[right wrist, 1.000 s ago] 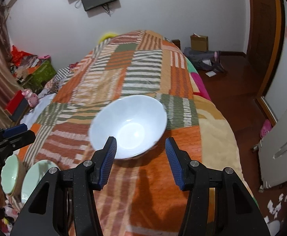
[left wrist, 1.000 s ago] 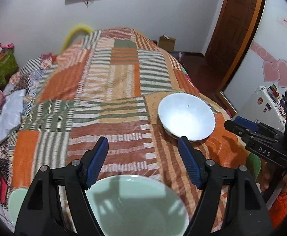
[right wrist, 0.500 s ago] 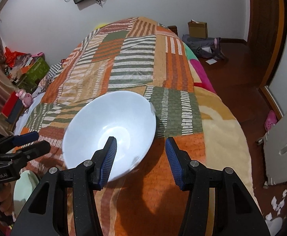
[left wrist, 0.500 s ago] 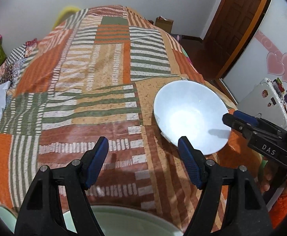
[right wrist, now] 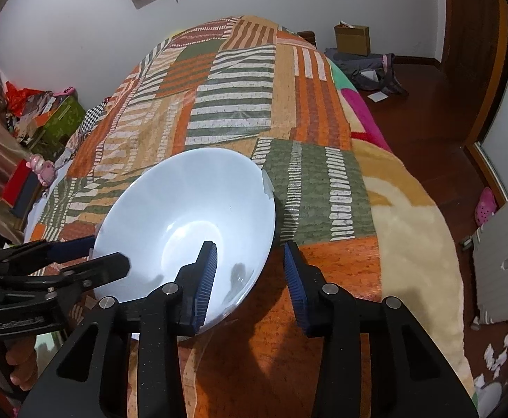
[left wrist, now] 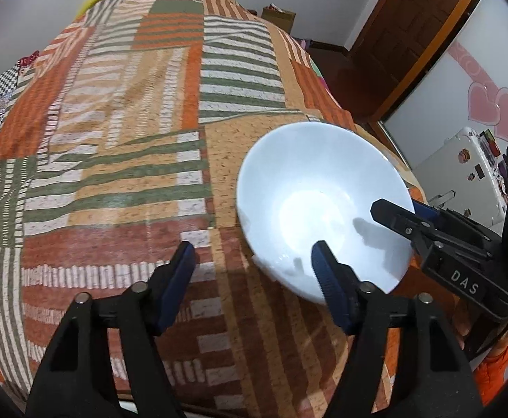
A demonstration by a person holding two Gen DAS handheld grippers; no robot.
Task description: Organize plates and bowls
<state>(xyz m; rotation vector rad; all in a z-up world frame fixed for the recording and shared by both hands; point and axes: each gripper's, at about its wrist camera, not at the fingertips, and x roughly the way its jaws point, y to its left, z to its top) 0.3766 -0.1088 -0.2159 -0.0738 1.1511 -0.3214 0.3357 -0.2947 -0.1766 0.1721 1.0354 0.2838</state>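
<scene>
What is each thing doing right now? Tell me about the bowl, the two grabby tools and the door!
white bowl: empty, tilted on the blanket, its rim between both tools' jaws.
right gripper: jaws closing over the bowl's near rim, one finger inside, one outside; not yet pressing.
left gripper: jaws closing, one finger at the bowl's rim, the other over the blanket.
patchwork blanket: spread flat over the bed.
wooden door: shut, as far as shows.

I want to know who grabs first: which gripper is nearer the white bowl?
Both straddle the white bowl, too close to call. The right gripper straddles its right rim, closing; the left gripper straddles its near-left rim, closing.
</scene>
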